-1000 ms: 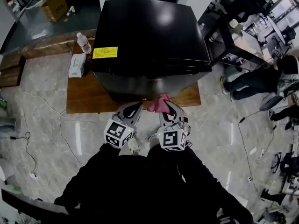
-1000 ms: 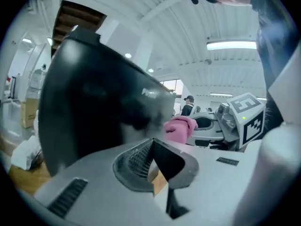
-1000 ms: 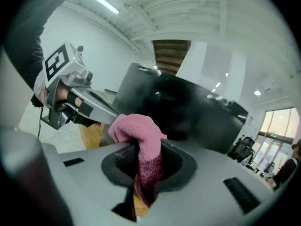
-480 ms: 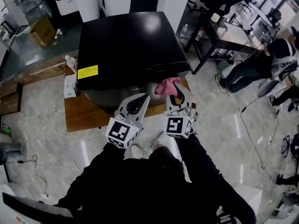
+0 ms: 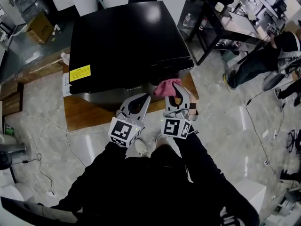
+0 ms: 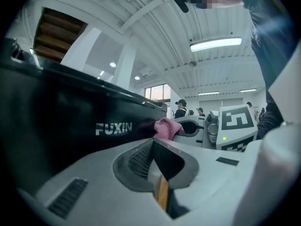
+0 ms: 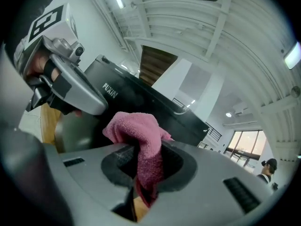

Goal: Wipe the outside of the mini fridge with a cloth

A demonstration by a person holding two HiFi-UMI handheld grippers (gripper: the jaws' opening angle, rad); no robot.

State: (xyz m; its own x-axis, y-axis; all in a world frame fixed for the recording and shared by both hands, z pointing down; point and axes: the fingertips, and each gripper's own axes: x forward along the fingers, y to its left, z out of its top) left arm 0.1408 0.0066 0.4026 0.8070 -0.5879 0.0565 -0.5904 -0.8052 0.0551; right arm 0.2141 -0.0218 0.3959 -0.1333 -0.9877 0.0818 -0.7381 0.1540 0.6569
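Wiping looks under way: the right hand-held gripper (image 5: 176,87), clamped on a crumpled pink terry cloth (image 5: 164,86), holds it at the front top edge of the glossy black boxy mini fridge (image 5: 127,41), while the left hand-held gripper (image 5: 145,98) is closed and empty; next, probably a steady sideways sweep.

Open-plan office or lab: black desks (image 5: 233,20), seated person (image 5: 263,60), ceiling strip light (image 6: 216,44).

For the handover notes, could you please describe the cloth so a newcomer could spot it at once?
Find the black mini fridge on the low wooden platform. At its front edge, near the right corner, the right gripper is shut on a crumpled cloth. It is the only pink, fuzzy thing there.
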